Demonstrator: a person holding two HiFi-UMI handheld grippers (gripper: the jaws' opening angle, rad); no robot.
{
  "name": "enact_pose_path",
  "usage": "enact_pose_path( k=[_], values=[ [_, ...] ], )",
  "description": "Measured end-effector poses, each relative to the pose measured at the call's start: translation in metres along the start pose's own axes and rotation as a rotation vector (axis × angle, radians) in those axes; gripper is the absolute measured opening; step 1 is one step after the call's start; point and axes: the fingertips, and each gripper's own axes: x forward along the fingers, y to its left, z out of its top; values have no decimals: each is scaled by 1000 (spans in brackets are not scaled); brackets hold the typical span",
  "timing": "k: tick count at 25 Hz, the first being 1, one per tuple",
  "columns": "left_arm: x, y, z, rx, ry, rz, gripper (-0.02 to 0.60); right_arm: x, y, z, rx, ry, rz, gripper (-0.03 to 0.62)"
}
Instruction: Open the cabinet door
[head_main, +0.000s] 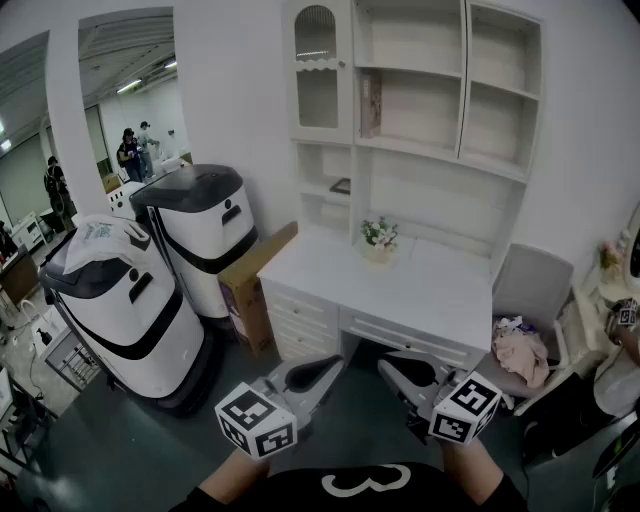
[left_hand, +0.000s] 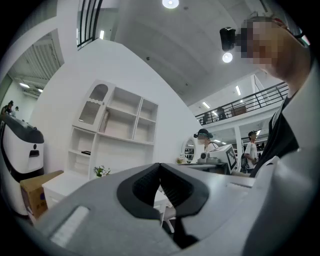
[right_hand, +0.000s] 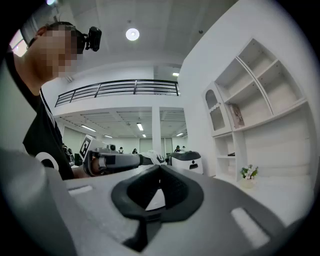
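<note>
Near desk (head_main: 420, 295), left claw (head_main: 336, 363), right claw (head_main: 386, 366) closed

A: Head view?
B: Mounted high, facing forward and steeply down; tall white wooden desk-and-shelf unit (head_main: 430, 285) well apart, grey two-jaw left gripper (head_main: 318, 372) and grey two-jaw right gripper (head_main: 402, 372) near bottom edge.
A: Gripper views?
B: Riding low behind own jaws, very close, looking level along them. Left one angled rightward, right one leftward, catching the other gripper in each.
A: Shared?
B: Shelf unit and small pot of white flowers (head_main: 379, 236) in all three.
</note>
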Motion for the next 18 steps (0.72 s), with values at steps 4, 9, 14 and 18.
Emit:
enact_pose_path(
  k=[4,9,14,18],
  values=[
    [-5,6,9,18,-11,7,8,6,4,5,-23,-7,8,3],
    [-5,10,14,36,-14,14,8,12,0,10,-33,-5,9,3],
    [1,26,15,42,-14,30,8,26,-14,9,-14,-2,28,3],
    [8,45,12,40,-7,45,8,43,-30,5,-3,0,39,3]
  ],
)
